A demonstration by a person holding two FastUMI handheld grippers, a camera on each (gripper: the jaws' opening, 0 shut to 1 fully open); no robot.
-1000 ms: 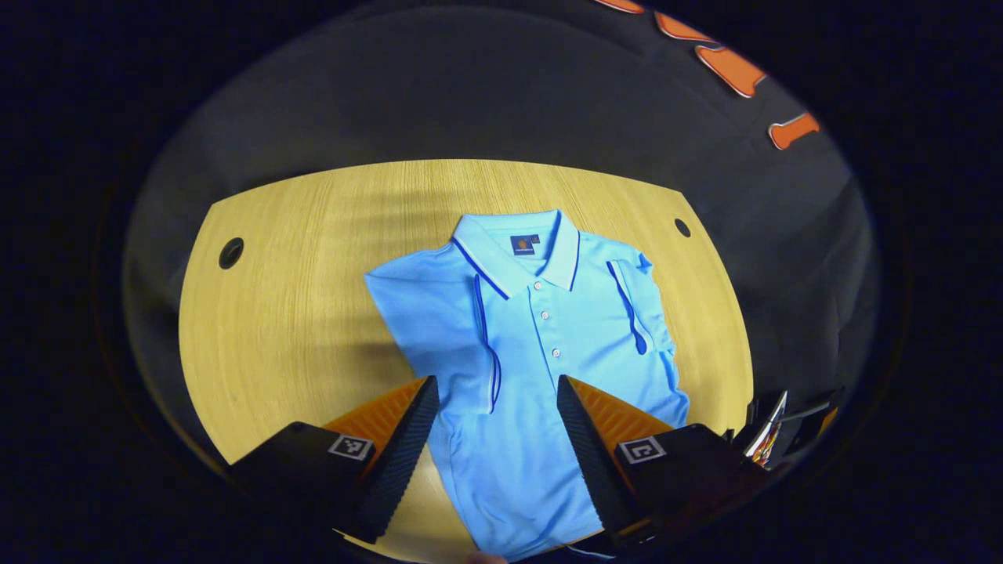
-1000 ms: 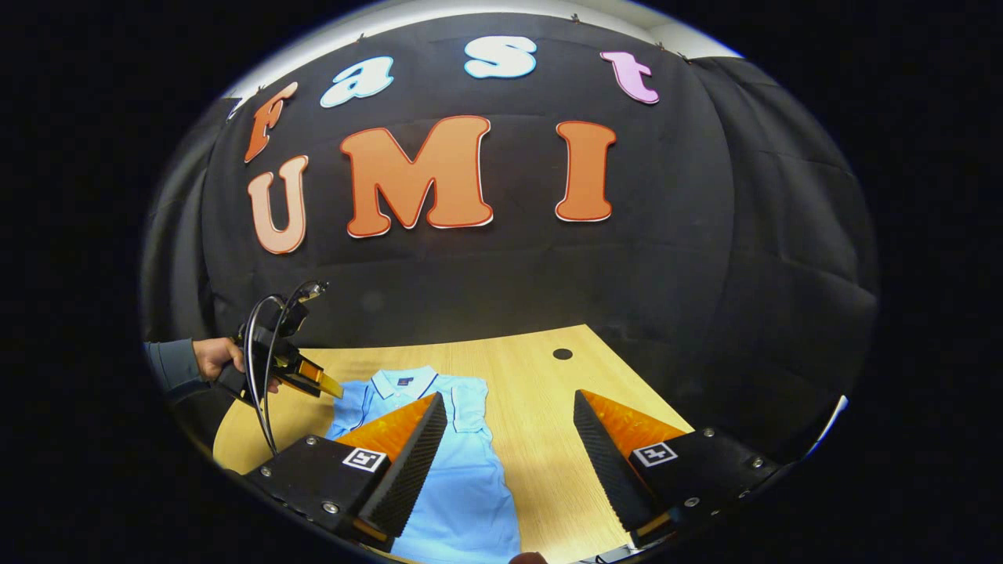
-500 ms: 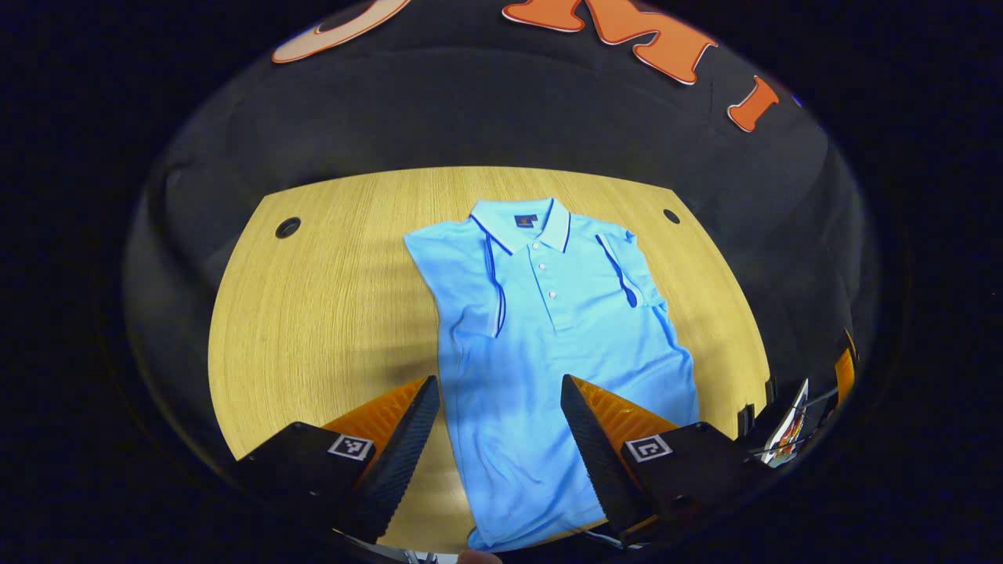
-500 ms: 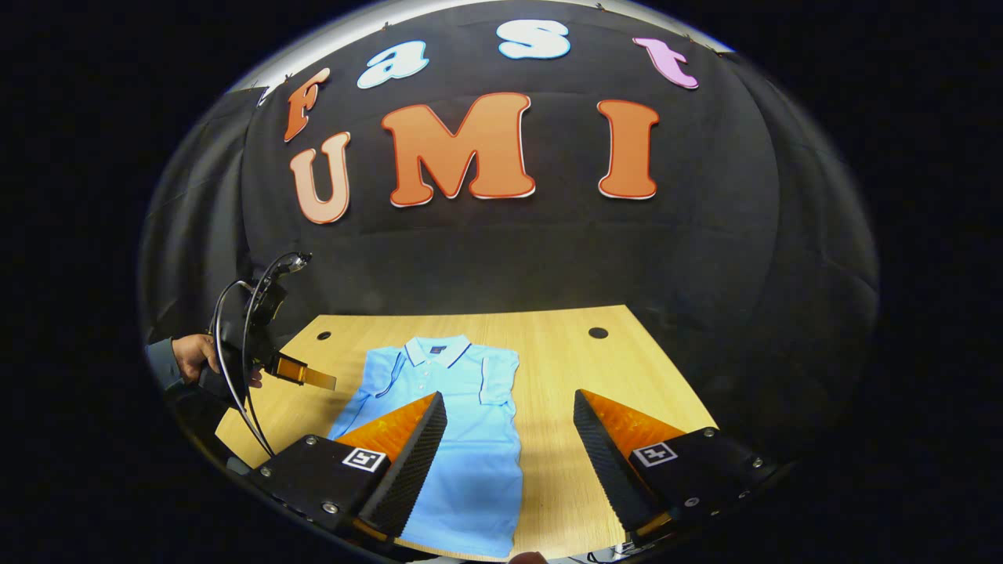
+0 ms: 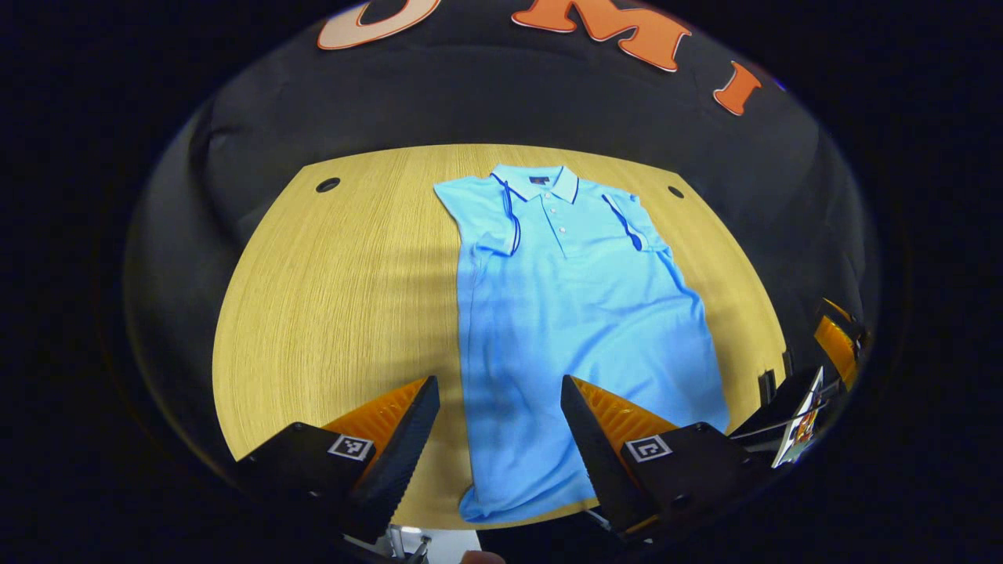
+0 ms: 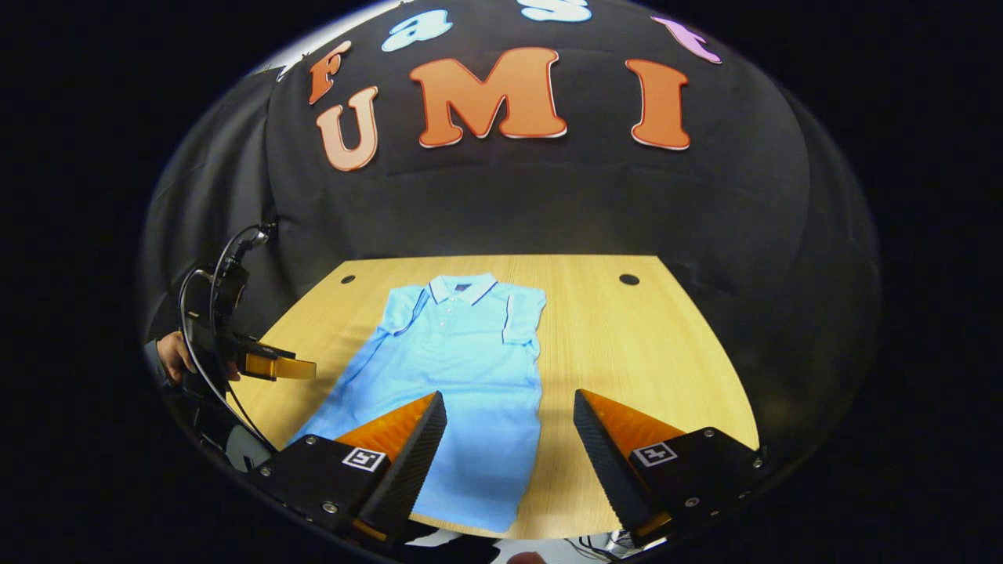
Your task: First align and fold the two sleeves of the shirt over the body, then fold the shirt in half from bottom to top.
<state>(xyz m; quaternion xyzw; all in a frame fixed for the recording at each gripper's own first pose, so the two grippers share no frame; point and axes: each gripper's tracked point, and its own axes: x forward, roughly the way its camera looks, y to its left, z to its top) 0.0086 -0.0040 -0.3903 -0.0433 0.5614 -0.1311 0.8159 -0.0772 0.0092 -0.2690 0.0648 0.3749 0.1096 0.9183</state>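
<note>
Blue shirt (image 5: 576,313) (neck label unreadable) lies flat; left gripper (image 5: 499,392) and right gripper (image 6: 509,407) wide.

Shirt (image 5: 580,313) hem corner behind gripper fingers (image 5: 584,439)

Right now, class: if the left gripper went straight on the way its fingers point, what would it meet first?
Most likely the light blue polo shirt lying flat on the wooden table; the left gripper is open and aims at its lower body, though depth is unclear.
</note>
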